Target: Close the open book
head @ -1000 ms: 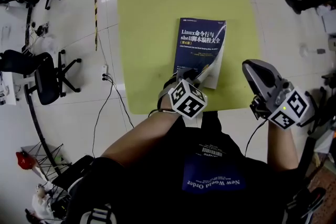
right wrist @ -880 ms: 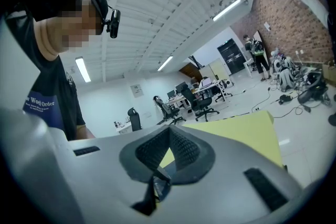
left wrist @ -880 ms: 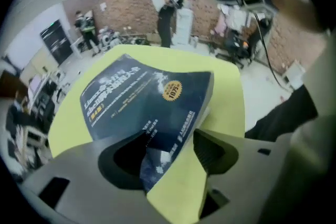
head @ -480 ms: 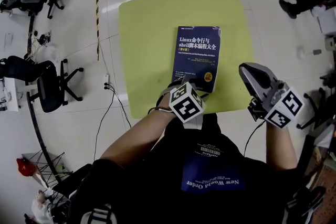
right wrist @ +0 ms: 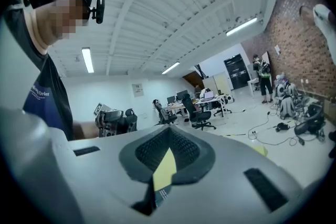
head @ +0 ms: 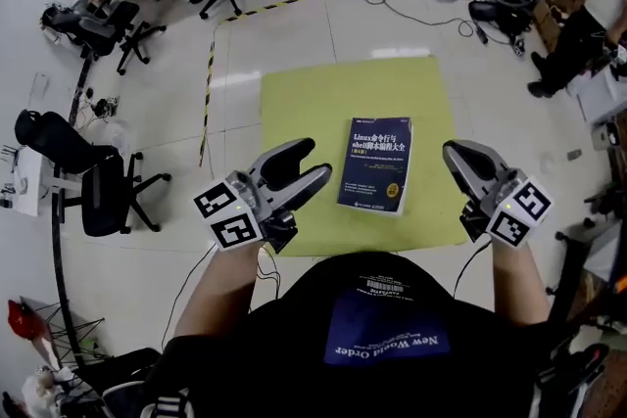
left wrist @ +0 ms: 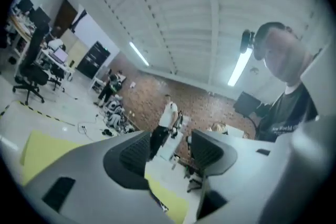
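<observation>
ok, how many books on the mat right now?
1. The book lies closed, cover up, near the middle of the green mat. No other book shows in any view.

The book (head: 375,164) has a dark blue cover with white lettering and a small yellow badge. The counter (head: 304,113) is yellow-green. The floor (head: 294,34) is white, with black-and-yellow striped tape (head: 208,98) at the left. The left gripper (head: 318,159) and right gripper (head: 457,155) are grey, their cubes white with black squares.
</observation>
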A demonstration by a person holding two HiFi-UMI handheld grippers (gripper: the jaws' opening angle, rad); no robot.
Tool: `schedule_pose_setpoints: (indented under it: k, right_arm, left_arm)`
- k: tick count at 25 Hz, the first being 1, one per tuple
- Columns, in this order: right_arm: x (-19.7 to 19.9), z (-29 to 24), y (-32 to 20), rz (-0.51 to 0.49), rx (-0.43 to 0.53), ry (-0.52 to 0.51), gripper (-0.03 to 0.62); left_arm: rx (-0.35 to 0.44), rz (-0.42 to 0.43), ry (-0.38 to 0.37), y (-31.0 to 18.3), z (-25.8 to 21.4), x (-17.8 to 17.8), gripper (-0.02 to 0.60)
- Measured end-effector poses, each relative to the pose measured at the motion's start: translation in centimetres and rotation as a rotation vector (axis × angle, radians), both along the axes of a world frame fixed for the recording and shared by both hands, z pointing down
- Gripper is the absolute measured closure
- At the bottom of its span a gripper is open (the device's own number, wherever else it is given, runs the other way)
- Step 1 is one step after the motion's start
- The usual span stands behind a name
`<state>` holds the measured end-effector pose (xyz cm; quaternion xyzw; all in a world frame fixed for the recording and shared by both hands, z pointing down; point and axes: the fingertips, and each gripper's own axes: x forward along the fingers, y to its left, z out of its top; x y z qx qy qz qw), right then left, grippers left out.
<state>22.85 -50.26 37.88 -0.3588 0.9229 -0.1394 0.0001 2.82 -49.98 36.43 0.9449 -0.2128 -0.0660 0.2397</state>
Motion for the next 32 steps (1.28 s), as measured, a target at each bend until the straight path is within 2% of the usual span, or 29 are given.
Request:
schedule_pose_setpoints:
  k: [1, 4, 6, 9, 13, 19, 25, 32]
  right_arm:
    - [-0.3, -0.9, 0.1, 0.000, 0.013, 0.007, 0.608]
    - [-1.4, -3.3, 0.2, 0.001, 0.050, 0.029, 0.608]
    - [-2.1, -4.8, -0.1, -0.002, 0.072, 0.040, 0.608]
    - [-2.8, -5.9, -0.5, -0.011, 0.073, 0.031, 0.608]
    - [-3.3, -5.5, -1.0, -0.039, 0.041, -0.008, 0.609]
    - [-4.1, -2.3, -0.9, -0.055, -0.029, 0.011, 0.609]
    - [-5.5, -1.7, -0.8, -0.084, -0.010, 0.075, 0.609]
    - [-4.8, -1.8, -1.1, -0.076, -0.015, 0.079, 0.609]
  left_arm:
    - [0.018, -0.050, 0.038, -0.1, -1.6, -1.8, 0.356]
    - [0.061, -0.198, 0.108, 0.2, -4.5, -6.8, 0.533]
    - [0.089, -0.267, 0.122, 0.4, -5.5, -9.3, 0.574]
    - [0.109, -0.320, 0.140, 1.1, -5.9, -11.4, 0.574]
    - [0.113, -0.348, 0.169, 1.7, -5.2, -12.0, 0.574]
    - [0.094, -0.338, 0.182, 2.2, -4.0, -11.7, 0.574]
    - [0.087, -0.321, 0.181, 2.1, -3.6, -11.3, 0.575]
    - [0.066, -0.304, 0.177, 1.7, -3.5, -10.5, 0.574]
